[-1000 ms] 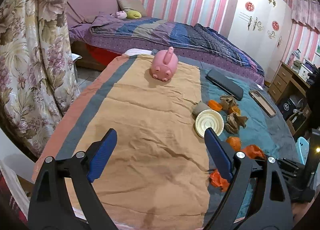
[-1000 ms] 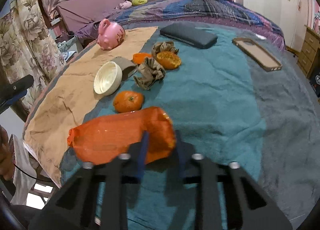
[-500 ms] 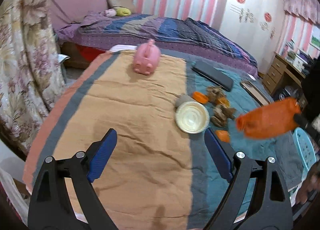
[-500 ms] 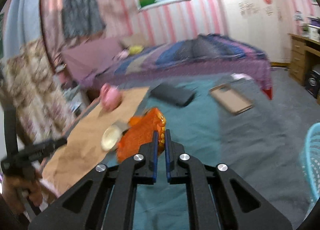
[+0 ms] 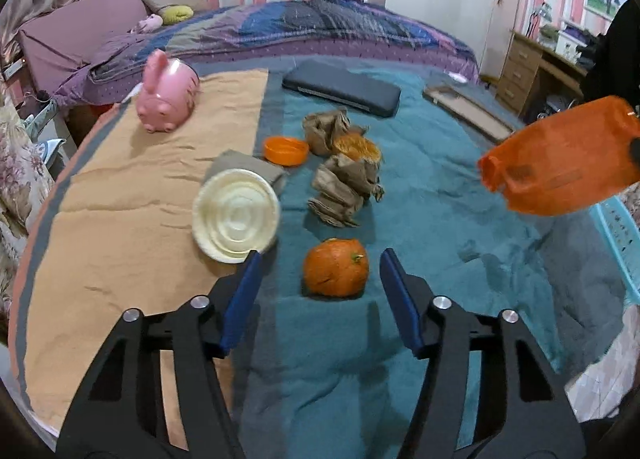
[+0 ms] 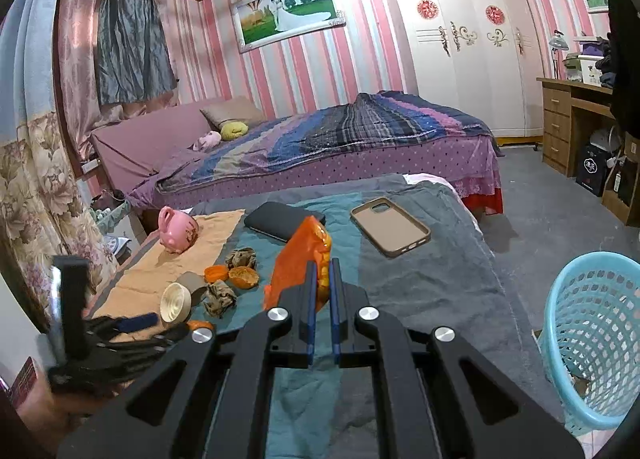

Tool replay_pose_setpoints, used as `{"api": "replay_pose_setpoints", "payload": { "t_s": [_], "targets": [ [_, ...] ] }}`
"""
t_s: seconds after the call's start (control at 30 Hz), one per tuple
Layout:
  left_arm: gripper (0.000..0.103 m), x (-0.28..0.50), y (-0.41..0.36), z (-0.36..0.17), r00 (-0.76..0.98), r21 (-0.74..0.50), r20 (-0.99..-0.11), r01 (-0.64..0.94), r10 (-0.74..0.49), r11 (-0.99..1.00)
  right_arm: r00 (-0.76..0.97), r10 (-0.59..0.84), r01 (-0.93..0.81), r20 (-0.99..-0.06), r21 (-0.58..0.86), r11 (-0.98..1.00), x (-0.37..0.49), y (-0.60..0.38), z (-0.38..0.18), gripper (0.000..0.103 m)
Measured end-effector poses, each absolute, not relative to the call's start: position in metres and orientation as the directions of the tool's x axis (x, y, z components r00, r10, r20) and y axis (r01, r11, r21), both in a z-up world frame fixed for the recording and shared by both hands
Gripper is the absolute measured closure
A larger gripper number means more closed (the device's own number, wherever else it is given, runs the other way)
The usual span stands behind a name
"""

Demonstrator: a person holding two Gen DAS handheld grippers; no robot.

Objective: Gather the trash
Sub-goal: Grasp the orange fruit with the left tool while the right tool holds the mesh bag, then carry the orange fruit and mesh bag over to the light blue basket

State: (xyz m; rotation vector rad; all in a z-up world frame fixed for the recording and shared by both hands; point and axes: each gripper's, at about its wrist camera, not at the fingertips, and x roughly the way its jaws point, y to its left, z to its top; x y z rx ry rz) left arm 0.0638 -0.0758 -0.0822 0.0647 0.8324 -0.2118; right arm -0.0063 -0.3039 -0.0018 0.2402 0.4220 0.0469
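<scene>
We hold the right gripper (image 6: 323,287) clenched on a crinkled, translucent orange plastic bag (image 6: 303,259), lifted clear of the bed. The bag is flattened between the blue pads, with a gathered, puckered end, and it hangs in the air above the bed's right edge. Just beyond that edge, on the grey floor, stands a light blue plastic lattice basket (image 6: 592,343).

We hold the left gripper (image 5: 320,291) low over the near part of the bed, its jaws closing. Between its blue fingers (image 5: 244,291), untouched by either one, sits a round orange tangerine (image 5: 335,267) with a small green stem mark, resting on the teal blanket (image 5: 432,195).

Further toward the middle of the bed lies more trash: two crumpled brown paper wads (image 5: 344,187), an emptied half tangerine peel (image 5: 356,145) with stringy pith, and a small orange plastic lid (image 5: 285,150). A cream ribbed paper bowl (image 5: 235,216) lies tipped against a grey-brown piece where the teal blanket meets the tan cloth (image 5: 132,219).

A pink rabbit-shaped piggy bank (image 5: 167,93) sits near the far left corner. A dark flat case (image 5: 341,87) and a tan phone cover (image 6: 390,226) lie along the far edge.
</scene>
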Motion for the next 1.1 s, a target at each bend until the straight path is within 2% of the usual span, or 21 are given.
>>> {"api": "replay_pose_setpoints", "payload": {
  "t_s": [0.13, 0.23, 0.3, 0.7, 1.1],
  "targets": [
    [0.067, 0.075, -0.086, -0.097, 0.603, -0.051, -0.778, 0.217, -0.175, 0.975, 0.909, 0.097, 0.007, -0.405, 0.246, 0.969, -0.007, -0.312, -0.002, 0.097],
    [0.071, 0.076, -0.092, -0.101, 0.612, -0.016, -0.776, 0.222, -0.152, 0.975, 0.910, 0.094, 0.011, -0.403, 0.250, 0.968, -0.008, -0.313, -0.003, 0.097],
    [0.079, 0.075, -0.089, -0.097, 0.622, -0.032, -0.767, 0.210, -0.159, 0.977, 0.912, 0.089, 0.017, -0.401, 0.253, 0.967, -0.010, -0.317, -0.002, 0.097],
    [0.083, 0.038, -0.091, -0.048, 0.722, -0.070, -0.656, 0.231, -0.219, 0.970, 0.932, 0.064, 0.035, -0.356, 0.266, 0.963, -0.033, -0.342, 0.008, 0.097],
    [0.084, 0.021, -0.099, -0.029, 0.751, -0.091, -0.605, 0.267, -0.266, 0.959, 0.944, -0.003, 0.092, -0.329, 0.255, 0.963, -0.050, -0.358, 0.020, 0.097]
  ]
}}
